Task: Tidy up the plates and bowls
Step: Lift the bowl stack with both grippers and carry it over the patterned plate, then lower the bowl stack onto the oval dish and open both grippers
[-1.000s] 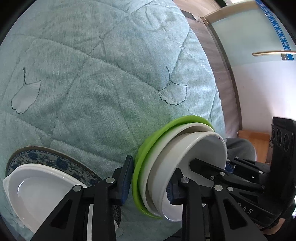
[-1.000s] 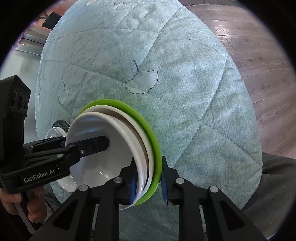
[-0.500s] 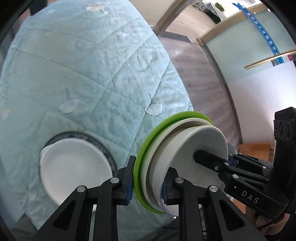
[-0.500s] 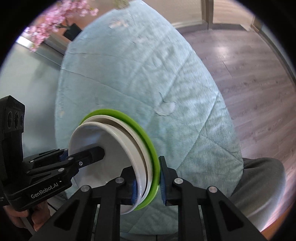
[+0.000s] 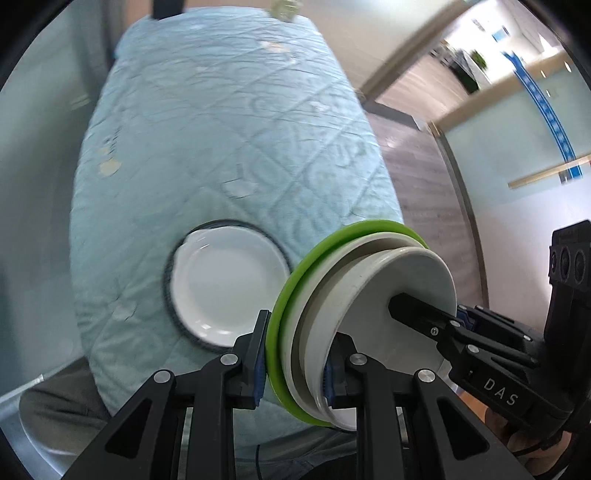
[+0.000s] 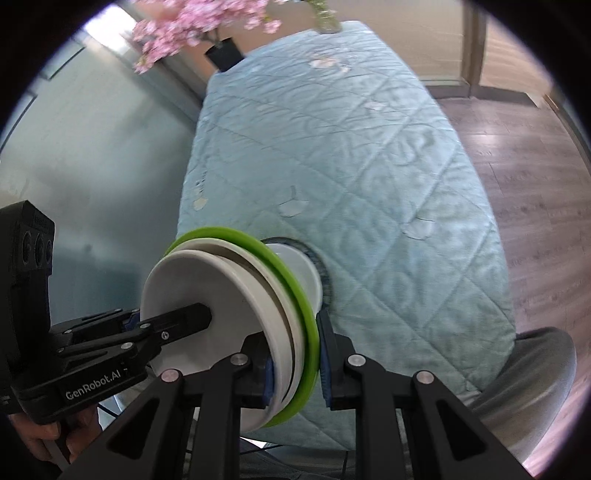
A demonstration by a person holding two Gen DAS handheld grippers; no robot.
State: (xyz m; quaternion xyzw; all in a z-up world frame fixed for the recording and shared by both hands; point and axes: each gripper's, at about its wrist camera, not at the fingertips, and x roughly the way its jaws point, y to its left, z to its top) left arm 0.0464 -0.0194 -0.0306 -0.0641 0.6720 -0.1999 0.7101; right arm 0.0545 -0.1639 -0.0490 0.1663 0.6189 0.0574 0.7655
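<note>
Two hand-held grippers carry a nested stack of dishes (image 5: 364, 321) above a table draped in a pale blue quilted cloth (image 5: 229, 147): a lime-green plate (image 5: 295, 291) at the bottom, a cream plate (image 5: 314, 295) on it, and a white bowl (image 5: 406, 280) on top. In the left wrist view, the left gripper (image 5: 293, 363) at bottom centre is clamped across all three rims, one blue pad under the green plate and the other inside the bowl, while the right gripper (image 5: 443, 325) reaches in from the lower right onto the opposite rim. Gripping opposite edges likely keeps the loose stack from sliding apart or tipping in the air. Left of centre in that view, a white dish (image 5: 232, 288) rests on a blue-patterned plate (image 5: 171, 295) on the cloth, a probable landing place for the carried pile, and it shows in full only here. The right wrist view has the right gripper (image 6: 295, 363) pinching the stack from bottom centre, with the carried dishes (image 6: 236, 306) covering most of that second pile; it alone reveals pink blossoms in a dark vase (image 6: 199, 29) at the upper left and wooden flooring (image 6: 517, 155) to the right.
</note>
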